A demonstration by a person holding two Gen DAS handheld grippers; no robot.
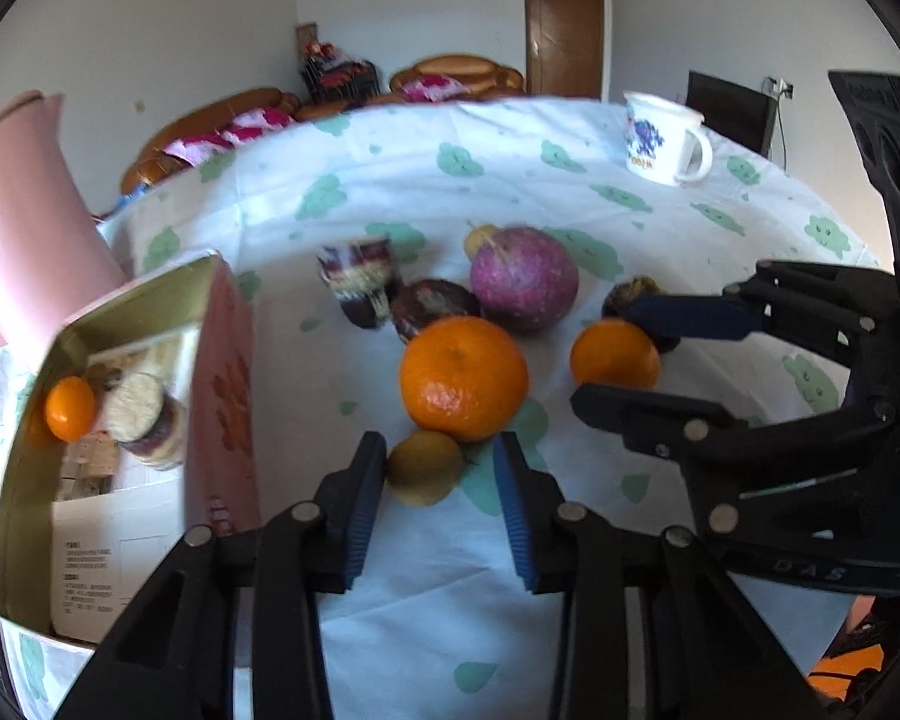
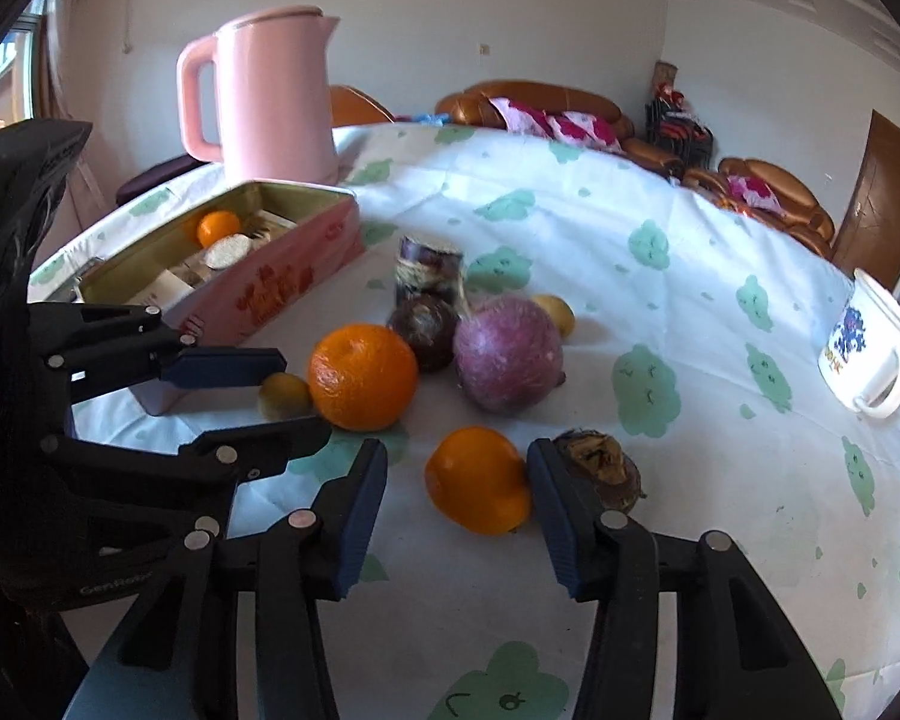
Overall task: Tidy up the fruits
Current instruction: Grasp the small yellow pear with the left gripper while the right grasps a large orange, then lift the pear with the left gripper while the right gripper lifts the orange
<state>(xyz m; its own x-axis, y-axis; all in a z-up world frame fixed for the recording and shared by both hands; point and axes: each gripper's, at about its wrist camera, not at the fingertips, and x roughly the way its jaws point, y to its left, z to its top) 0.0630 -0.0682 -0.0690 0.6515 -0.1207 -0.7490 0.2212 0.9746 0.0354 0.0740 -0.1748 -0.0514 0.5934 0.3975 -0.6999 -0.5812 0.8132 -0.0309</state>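
Pink tin (image 1: 222,372) sits at far left w/ one small orange (image 1: 69,408) already inside. Left gripper (image 1: 441,474) is spread around the small yellow fruit (image 1: 423,468): left pad looks to touch it, right pad apart, so no pinch yet. Big orange (image 1: 463,378) lies just beyond. Right gripper (image 2: 456,492) straddles the smaller orange (image 2: 480,480), right pad about touching, left pad apart. Each hand is nearest its own fruit; the tin lies to the left gripper's side.
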